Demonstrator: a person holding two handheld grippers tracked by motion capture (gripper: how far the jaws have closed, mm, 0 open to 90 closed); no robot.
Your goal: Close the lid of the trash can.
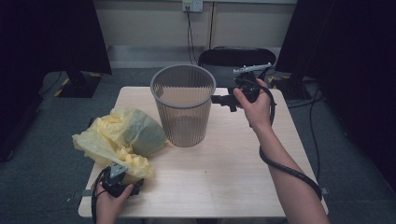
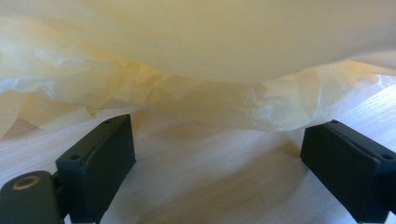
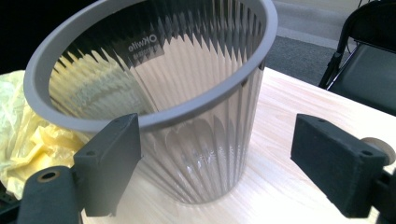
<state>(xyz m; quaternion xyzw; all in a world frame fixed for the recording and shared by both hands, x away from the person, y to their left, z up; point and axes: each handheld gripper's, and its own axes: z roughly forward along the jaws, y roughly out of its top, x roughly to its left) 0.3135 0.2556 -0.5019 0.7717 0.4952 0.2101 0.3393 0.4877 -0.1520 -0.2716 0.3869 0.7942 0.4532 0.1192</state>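
Plastic, thin and pale yellow, makes up the crumpled bag (image 1: 122,137) that lies on the left part of the desk (image 1: 224,177). It is bunched into soft folds, partly see-through, with a greyer, smoother bulge on its right side, and its edge reaches almost to the foot of the bin. In the left gripper view the bag (image 2: 196,60) hangs as a creased, glowing sheet just above the light wood, its lower hem ragged and wrinkled.

At the near left corner of the desk the left hand-held gripper (image 1: 122,183) sits low against the near edge of the bag, held by the person's left hand (image 1: 109,205). Its jaws stand spread wide, one at each side of its own view, with bare desk between them and the bag's hem just ahead of them; the pads press on nothing.

In the middle of the desk stands the grey bin (image 1: 183,105), upright, round, tapering toward its base, with a solid rim and finely ribbed, translucent walls. The right gripper view shows the bin (image 3: 201,140) close up, with a small printed label inside near the rim, and the yellow bag beside it.

To the right of the bin, level with its rim, the right hand-held gripper (image 1: 219,100) points at the bin's side. Its jaws are spread apart and hold nothing, close to the rim but not gripping it. The right hand (image 1: 254,109) holds it, and a black cable (image 1: 285,168) loops along the forearm.
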